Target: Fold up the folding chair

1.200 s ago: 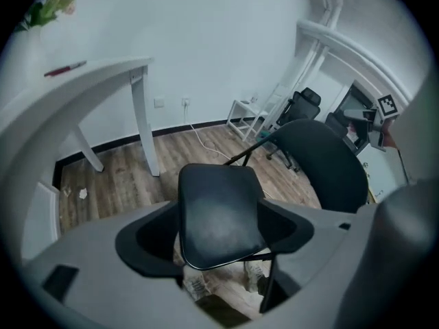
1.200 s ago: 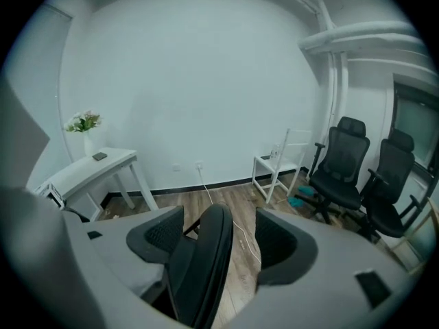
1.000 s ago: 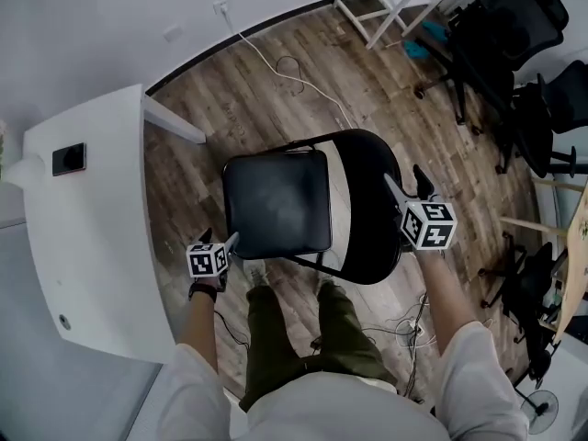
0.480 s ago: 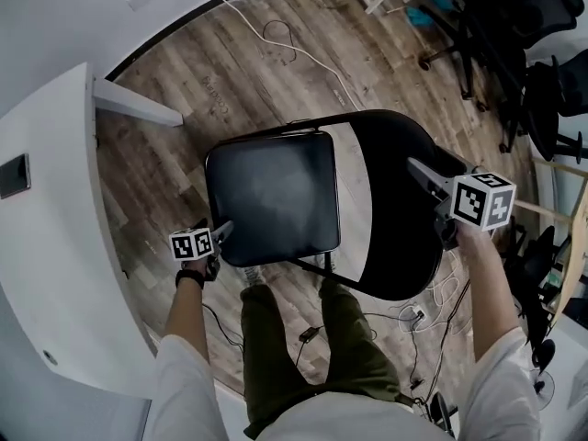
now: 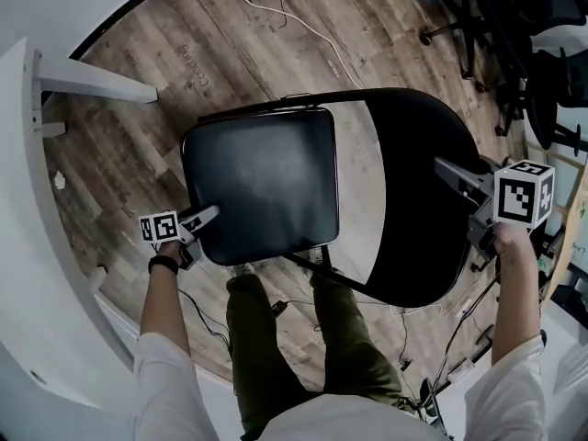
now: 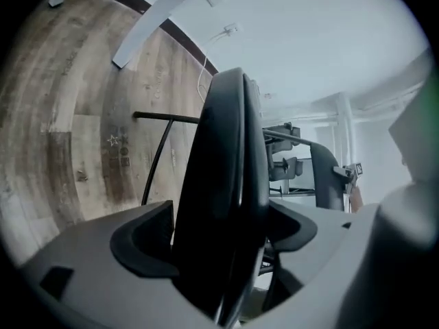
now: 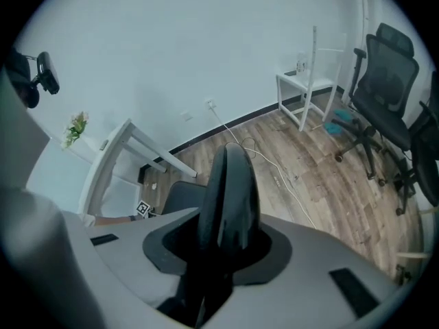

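Okay, grasp stage: folding chair point(image 5: 367, 200) stands open on the floor point(image 5: 138, 154). Left gripper point(image 5: 204, 217) spread astride seat point(image 5: 257, 182) edge, right gripper point(image 5: 447, 168) closing onto backrest point(image 5: 413, 209) (looks snug). Nxt: swing seat up twd backrest.

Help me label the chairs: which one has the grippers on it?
The folding chair at the person's feet: the left gripper straddles its seat, and the right gripper is closing its jaws on the backrest. The office chairs at right stand untouched.
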